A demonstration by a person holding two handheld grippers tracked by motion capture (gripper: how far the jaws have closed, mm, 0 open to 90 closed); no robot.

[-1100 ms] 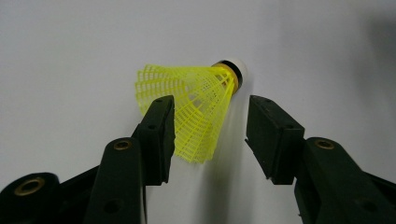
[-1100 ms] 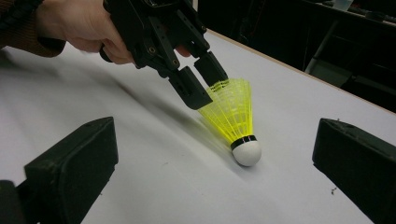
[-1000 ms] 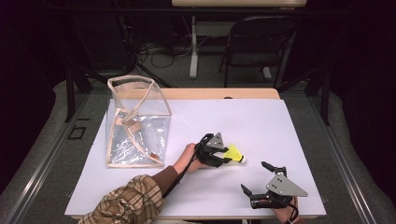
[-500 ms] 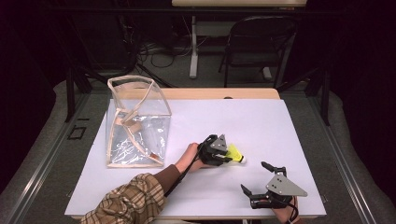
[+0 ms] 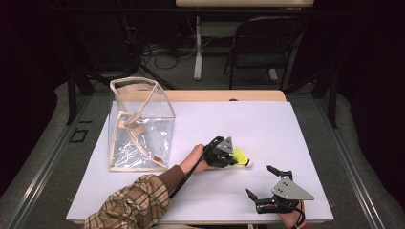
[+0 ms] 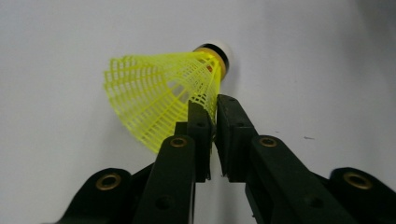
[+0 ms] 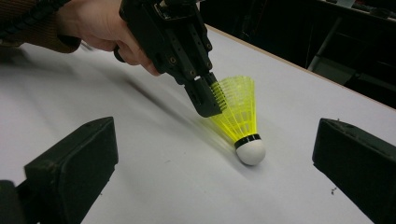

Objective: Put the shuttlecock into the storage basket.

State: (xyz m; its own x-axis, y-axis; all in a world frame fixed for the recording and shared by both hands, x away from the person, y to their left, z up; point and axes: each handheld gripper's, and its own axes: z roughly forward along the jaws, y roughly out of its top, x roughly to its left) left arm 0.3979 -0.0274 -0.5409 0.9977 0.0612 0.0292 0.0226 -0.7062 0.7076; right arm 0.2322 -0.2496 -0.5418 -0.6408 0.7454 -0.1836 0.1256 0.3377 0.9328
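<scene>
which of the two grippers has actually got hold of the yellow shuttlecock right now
The left gripper: its black jaws are pinched on the skirt of the yellow plastic shuttlecock. The right gripper, nearer the table's front edge, has its jaws spread wide, holding nothing.

The shuttlecock [image 7: 238, 116] has a yellow plastic mesh skirt and a smooth white cap. The table [image 5: 286, 124] is matt white, wood-edged at its far side. The bag [image 5: 143, 138] is glossy clear plastic.

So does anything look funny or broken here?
Nothing looks broken. The clear bag sags crooked, and the left gripper pinches the yellow shuttlecock by its skirt edge, cork tip down on the table.
</scene>
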